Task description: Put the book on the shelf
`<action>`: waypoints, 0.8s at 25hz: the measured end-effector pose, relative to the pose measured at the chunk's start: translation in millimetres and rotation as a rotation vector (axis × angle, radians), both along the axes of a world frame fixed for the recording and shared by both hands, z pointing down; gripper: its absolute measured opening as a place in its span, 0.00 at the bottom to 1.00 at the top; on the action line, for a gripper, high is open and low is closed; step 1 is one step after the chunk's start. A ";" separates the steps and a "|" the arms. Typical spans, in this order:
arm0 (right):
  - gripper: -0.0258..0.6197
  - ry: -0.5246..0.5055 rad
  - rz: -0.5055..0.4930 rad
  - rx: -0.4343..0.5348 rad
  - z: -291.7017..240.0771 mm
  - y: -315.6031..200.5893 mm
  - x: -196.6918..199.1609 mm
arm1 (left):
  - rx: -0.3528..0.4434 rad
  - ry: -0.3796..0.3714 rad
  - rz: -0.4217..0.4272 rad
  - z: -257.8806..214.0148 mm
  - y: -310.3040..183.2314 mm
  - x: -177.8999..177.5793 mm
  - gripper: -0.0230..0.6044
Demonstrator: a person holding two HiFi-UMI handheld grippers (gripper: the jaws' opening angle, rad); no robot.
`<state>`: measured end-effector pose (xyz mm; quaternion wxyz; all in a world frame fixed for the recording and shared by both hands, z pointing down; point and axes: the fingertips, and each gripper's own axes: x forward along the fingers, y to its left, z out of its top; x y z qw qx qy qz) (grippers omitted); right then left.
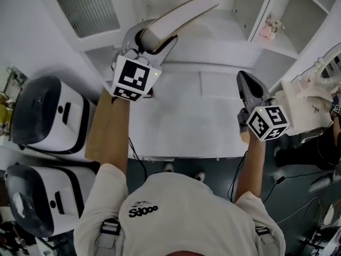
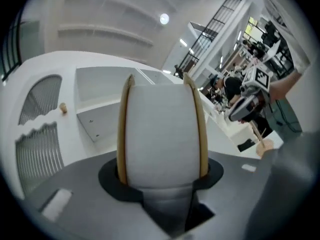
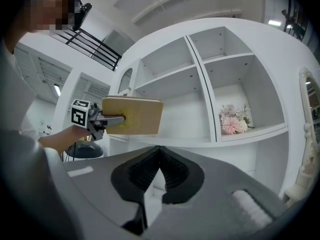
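Observation:
The book [image 1: 178, 16], with tan covers and white page edges, is held up in front of the white shelf unit [image 1: 216, 49]. My left gripper [image 1: 143, 40] is shut on its lower end. In the left gripper view the book [image 2: 160, 134] fills the middle, page edges toward the camera, standing between the jaws of the left gripper [image 2: 161, 181]. The right gripper view shows the book [image 3: 132, 116] level and side-on, short of the open shelf compartments [image 3: 172, 91], with the left gripper [image 3: 107, 120] clamped on it. My right gripper [image 1: 246, 80] hangs lower right, shut and empty [image 3: 160, 151].
Pink flowers [image 3: 231, 124] sit in the right-hand shelf compartment [image 1: 268, 30]. Two white and black machines [image 1: 48, 113] [image 1: 37, 196] stand at the left beside a brown board [image 1: 104, 127]. A white ornate object [image 1: 306, 103] is at the right. A vent grille [image 1: 88, 7] is upper left.

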<state>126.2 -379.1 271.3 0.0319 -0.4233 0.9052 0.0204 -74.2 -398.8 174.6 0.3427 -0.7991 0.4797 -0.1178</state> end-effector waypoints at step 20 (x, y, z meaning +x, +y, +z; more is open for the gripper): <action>0.04 0.043 0.063 -0.034 21.4 -1.3 40.6 | 0.036 -0.758 -0.195 89.5 -107.2 110.9 0.53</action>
